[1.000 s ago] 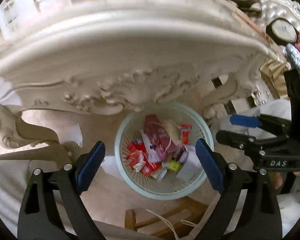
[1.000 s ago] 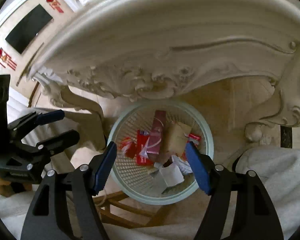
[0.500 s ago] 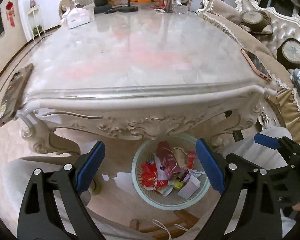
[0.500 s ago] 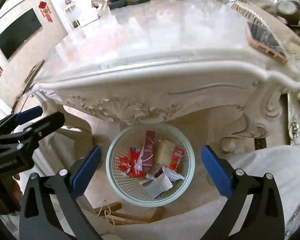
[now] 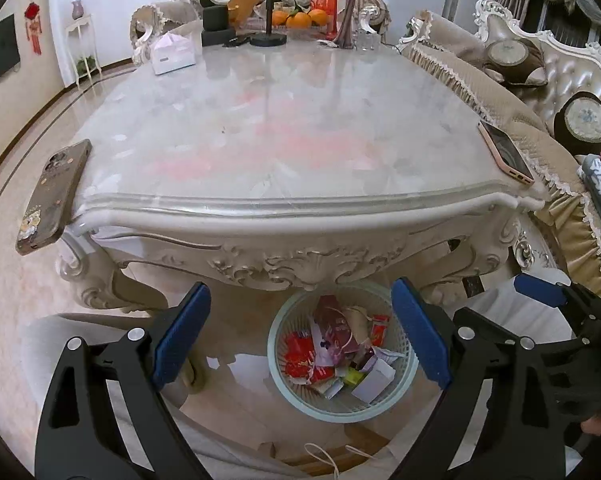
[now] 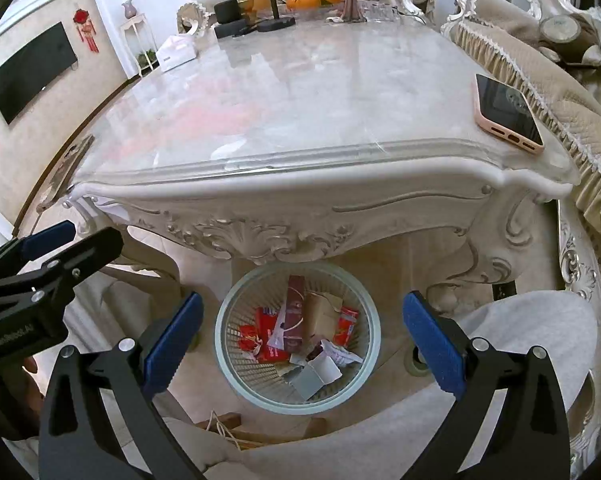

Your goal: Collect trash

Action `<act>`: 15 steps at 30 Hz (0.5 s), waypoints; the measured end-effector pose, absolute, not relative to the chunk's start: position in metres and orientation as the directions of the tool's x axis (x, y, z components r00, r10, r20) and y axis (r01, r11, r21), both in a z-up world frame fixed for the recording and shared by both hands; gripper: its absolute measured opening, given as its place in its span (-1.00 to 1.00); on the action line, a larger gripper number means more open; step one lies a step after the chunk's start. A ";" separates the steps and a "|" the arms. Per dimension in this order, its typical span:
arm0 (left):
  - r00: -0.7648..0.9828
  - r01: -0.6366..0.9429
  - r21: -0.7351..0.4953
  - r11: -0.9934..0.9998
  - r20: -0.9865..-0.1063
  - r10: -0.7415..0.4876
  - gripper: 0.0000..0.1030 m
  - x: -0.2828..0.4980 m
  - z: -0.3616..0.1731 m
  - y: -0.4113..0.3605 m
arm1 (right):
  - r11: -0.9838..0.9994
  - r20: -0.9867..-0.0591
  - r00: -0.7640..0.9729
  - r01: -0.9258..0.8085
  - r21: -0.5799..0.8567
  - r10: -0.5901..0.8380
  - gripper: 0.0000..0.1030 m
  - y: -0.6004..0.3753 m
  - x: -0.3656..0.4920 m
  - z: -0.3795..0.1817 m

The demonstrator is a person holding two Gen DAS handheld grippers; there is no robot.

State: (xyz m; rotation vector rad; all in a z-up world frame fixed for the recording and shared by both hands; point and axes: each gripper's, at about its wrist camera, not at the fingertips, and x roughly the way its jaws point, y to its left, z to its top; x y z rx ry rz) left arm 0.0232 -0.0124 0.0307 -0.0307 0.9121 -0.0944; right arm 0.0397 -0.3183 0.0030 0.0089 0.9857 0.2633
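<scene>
A pale green mesh waste basket stands on the floor under the near edge of the ornate table; it also shows in the right wrist view. It holds red wrappers, a white box and other paper trash. My left gripper is open and empty, held high above the basket. My right gripper is open and empty too, above the basket. Each gripper shows at the edge of the other's view.
The marble-topped table carries a phone at its left edge, a pink phone at its right edge, a tissue box, a fruit bowl and a vase at the back. A sofa stands to the right.
Both grippers have risen and drawn back from just over the basket, so the table top has come into view. Both stay open and empty.
</scene>
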 end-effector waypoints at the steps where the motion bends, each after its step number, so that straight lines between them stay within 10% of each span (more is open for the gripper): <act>1: 0.612 0.068 -0.066 0.995 -0.785 -0.094 0.73 0.023 0.032 -0.012 | 0.968 -0.822 0.524 -0.218 0.126 0.225 0.86 -0.318 0.039 0.003; 15: 0.607 0.068 -0.051 0.996 -0.791 -0.082 0.73 0.021 0.028 -0.014 | 0.969 -0.830 0.512 -0.209 0.130 0.221 0.86 -0.315 0.039 -0.001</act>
